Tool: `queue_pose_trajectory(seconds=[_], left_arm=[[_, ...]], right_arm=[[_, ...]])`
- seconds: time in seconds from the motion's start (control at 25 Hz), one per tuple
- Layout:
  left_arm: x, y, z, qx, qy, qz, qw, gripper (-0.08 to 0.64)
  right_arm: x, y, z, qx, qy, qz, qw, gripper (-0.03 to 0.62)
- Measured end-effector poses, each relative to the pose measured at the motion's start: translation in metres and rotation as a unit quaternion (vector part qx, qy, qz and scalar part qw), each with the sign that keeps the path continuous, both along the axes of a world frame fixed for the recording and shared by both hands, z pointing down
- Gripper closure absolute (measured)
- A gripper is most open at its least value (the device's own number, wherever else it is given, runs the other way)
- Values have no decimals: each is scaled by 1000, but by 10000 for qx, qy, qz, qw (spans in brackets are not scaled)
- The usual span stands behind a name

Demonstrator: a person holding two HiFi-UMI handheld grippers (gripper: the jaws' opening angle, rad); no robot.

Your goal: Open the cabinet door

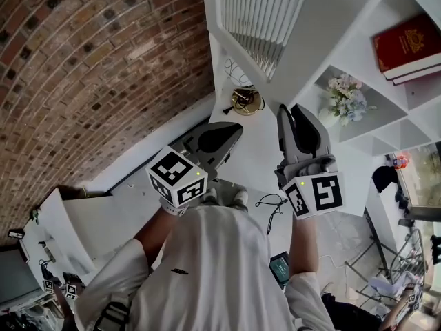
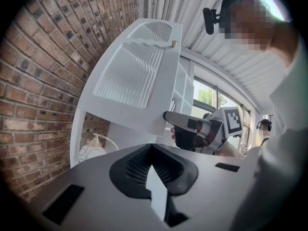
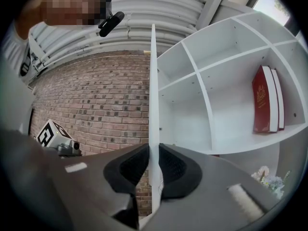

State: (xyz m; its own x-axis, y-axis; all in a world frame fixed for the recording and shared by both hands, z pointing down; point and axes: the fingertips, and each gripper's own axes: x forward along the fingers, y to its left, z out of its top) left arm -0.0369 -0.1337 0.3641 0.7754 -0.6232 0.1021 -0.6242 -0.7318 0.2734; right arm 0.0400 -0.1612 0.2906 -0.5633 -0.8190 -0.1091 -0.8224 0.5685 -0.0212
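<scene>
1. Right claw (image 3: 153,153): raised, clenched on thin edge of white ribbed-panel cabinet door (image 3: 153,81); door swung open, seen edge-on.
2. Left claw (image 2: 152,150): alongside, tips together, nothing held.
3. Red hardback book (image 3: 262,100) upright on white shelf unit (image 3: 207,105); gilt print illegible.
4. Rough red brick wall (image 2: 38,81) beyond door.

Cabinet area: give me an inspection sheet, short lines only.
Surface: white shelf unit, open compartments.
Job's things: cabinet door standing open, edge-on in the right gripper view.
Clutter: red books, flowers, small lamp.
Grippers: right gripper shut on the door's edge; left gripper shut, holding nothing.
Cables: black cable lying loose.
Surroundings: brick wall.
</scene>
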Motion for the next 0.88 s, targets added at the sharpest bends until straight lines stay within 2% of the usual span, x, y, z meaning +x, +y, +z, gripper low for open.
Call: queue_pose_trajectory(seconds=[0.88], left_arm=[[-9,3,-1,-22,-35,-277,9996,551]], right_arm=[[-30,24,-1,163,38,-427,9989,518]])
